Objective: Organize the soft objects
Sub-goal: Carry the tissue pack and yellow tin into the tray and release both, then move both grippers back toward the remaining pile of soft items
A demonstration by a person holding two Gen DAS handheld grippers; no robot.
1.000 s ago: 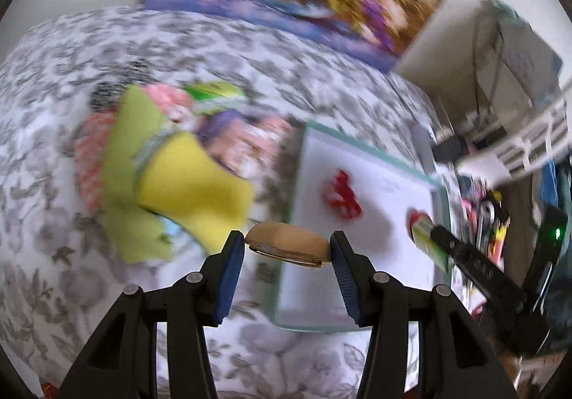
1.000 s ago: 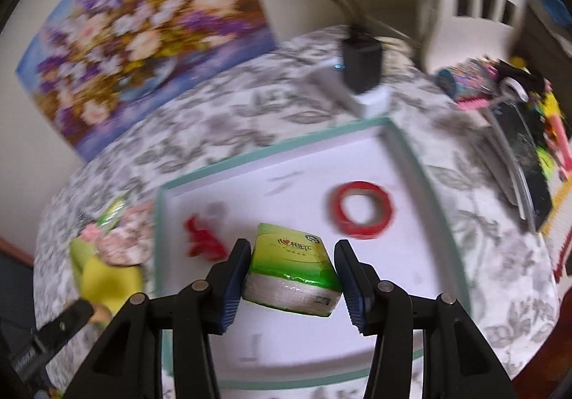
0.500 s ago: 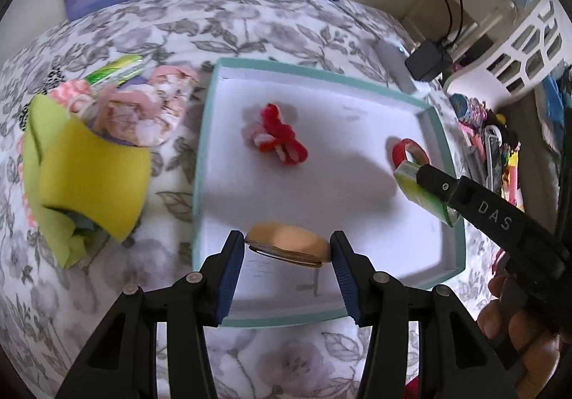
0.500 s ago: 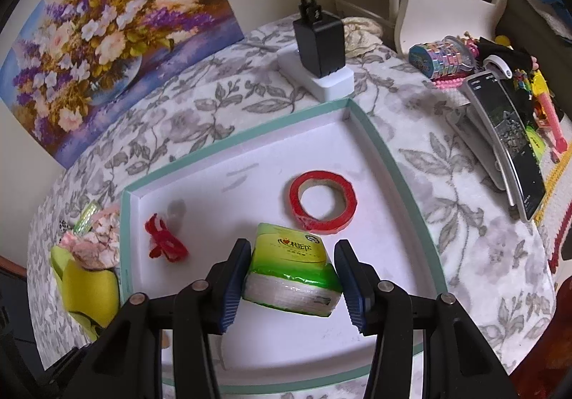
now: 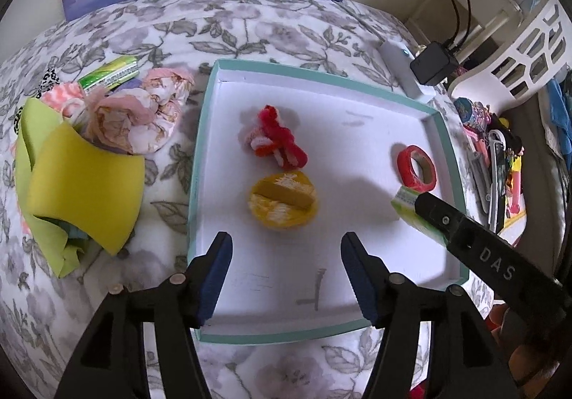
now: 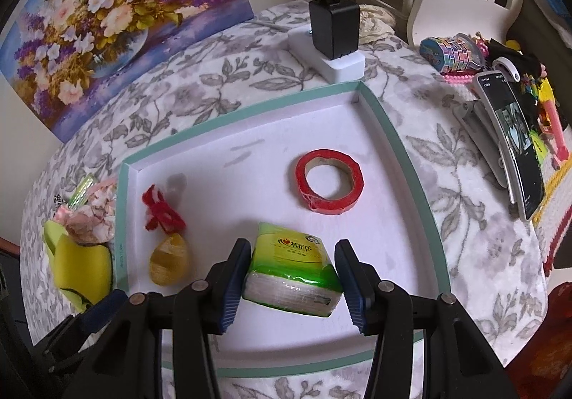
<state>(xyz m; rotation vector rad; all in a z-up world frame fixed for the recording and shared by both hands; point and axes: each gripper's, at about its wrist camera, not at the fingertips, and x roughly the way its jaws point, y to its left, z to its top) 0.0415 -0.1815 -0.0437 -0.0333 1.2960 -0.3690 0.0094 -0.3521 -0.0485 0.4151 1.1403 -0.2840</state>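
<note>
Left tongs (image 5: 286, 267) just spread, empty; yellow puff (image 5: 283, 200) dropped inside the tray (image 5: 200, 163), beside the red pipe-cleaner knot (image 5: 277, 141). Right tongs (image 6: 291, 272) pinch the green tissue pack (image 6: 291, 270) over the tray's near side. Risk: careless release could knock the red tape roll (image 6: 329, 181); soft pile (image 5: 82, 163) waits at the desk's left edge.

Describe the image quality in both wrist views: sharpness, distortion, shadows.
Left wrist view: sharp, no motion blur; fisheye bends the tray rim and darkens the corners; soft shadow beside the yellow pad. Right wrist view: also sharp; tray edges bow, the painting tilts; the tape roll and tissue pack cast only faint shadows, so the light is diffuse.
</note>
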